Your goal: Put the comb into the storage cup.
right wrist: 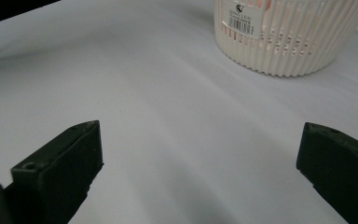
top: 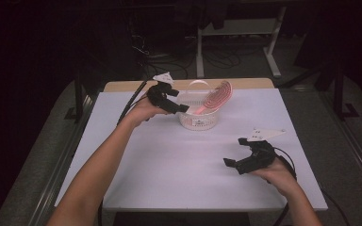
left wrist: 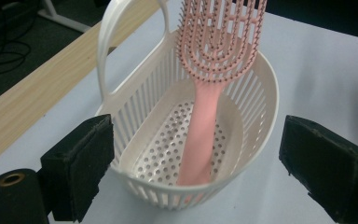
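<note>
Pink brush (left wrist: pixel 214 51) leaning in white basket (left wrist: pixel 265 88); my left claw (top: pixel 181 107) released beside its rim, my right claw (top: pixel 233 165) released over bare table (top: pixel 169 160)

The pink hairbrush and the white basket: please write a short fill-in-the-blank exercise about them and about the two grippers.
1. The pink hairbrush stands with its handle down inside the white ____.
2. The bristle end of the hairbrush leans on the basket's ____.
3. The fingers of the left gripper are ____, with nothing between them.
4. The right gripper is over the bare white ____, apart from the basket.

Missing words: basket; rim; open; table
</note>
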`<state>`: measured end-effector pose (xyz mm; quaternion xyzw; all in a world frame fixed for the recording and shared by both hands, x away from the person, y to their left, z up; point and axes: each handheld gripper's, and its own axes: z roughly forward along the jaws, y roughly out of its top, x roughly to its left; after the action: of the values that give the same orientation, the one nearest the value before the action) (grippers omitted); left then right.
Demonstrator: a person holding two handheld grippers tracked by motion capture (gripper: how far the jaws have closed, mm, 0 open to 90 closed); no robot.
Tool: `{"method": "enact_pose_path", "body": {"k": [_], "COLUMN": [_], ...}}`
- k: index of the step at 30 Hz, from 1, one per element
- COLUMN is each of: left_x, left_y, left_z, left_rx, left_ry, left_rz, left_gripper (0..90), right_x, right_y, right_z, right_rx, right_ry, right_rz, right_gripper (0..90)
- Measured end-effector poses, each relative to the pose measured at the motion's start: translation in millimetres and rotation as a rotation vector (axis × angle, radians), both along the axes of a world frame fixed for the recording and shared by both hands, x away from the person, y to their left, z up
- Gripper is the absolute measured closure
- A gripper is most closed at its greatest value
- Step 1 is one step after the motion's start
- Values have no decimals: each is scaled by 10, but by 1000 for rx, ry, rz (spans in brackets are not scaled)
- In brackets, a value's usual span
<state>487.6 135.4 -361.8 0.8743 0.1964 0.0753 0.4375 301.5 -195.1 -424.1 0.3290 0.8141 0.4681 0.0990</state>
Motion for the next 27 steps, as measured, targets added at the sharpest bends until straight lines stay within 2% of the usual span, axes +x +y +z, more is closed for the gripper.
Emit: {"method": "enact_pose_path", "body": {"k": [8, 18, 27], "left_x": [-138, -352, -598], "left_y": [163, 345, 521], "left_z": [-4, -47, -68], "left_rx": [-8, -10, -10], "left_ry": [10, 5, -7], "left_rz": [28, 52, 77], "left_gripper": [48, 0, 0], "right_x": [3, -2, -7], "right_y": [-1, -6, -5], "right_z": [-1, -4, -1], "right_rx": [-1, -14, -15], "right_ry": [2, -2, -5], "right_rz": [-2, -9, -15], "right_gripper": [0, 0, 0]}}
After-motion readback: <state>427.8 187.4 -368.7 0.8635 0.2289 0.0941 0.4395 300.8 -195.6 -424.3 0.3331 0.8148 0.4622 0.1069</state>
